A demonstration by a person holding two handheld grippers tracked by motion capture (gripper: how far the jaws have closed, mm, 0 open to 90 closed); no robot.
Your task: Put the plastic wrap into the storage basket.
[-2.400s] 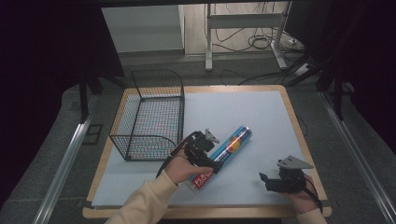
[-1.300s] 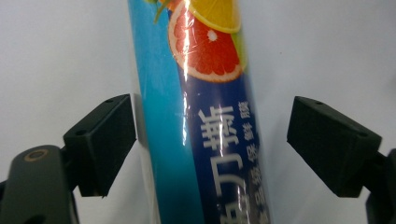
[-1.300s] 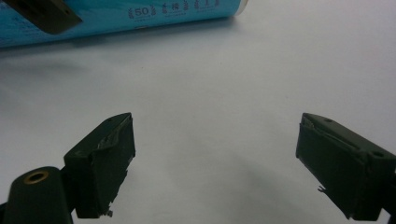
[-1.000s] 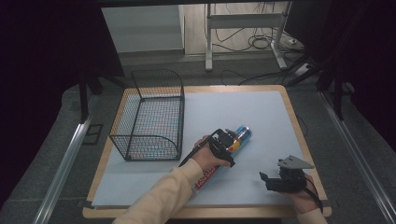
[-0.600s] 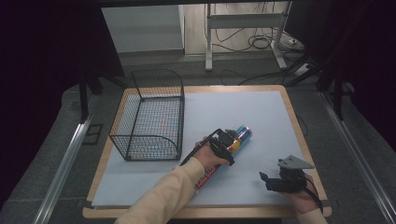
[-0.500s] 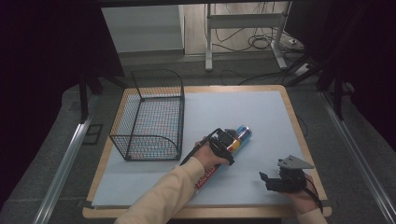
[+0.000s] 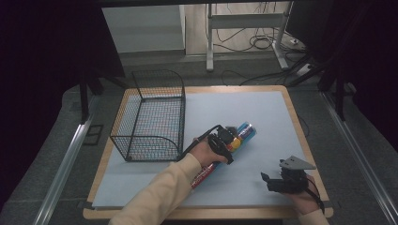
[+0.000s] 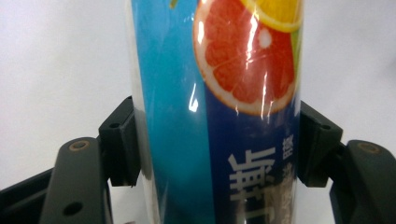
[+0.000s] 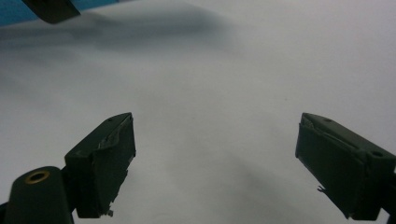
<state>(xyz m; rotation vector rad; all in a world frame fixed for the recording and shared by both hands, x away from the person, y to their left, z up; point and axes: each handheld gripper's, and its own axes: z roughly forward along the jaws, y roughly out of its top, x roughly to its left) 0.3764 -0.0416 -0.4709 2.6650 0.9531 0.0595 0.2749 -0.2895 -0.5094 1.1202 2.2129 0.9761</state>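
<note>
A: One tube (image 8: 219, 116) was all I had between the left gripper (image 8: 217, 140), and since the earlier frame its jaws had just been closing; now both pads pressed its sides.

B: And the tube's place?

A: Lying mid-mat (image 7: 244, 105), just right of the single wire basket (image 7: 152, 117), unmoved. I'd kept the right gripper (image 9: 215, 163) spread wide, holding nothing, near the mat's front right corner.

B: Room?

A: Plenty; bare mat stretched behind and right of the tube, up to the table's wooden edge (image 7: 295, 117).
</note>
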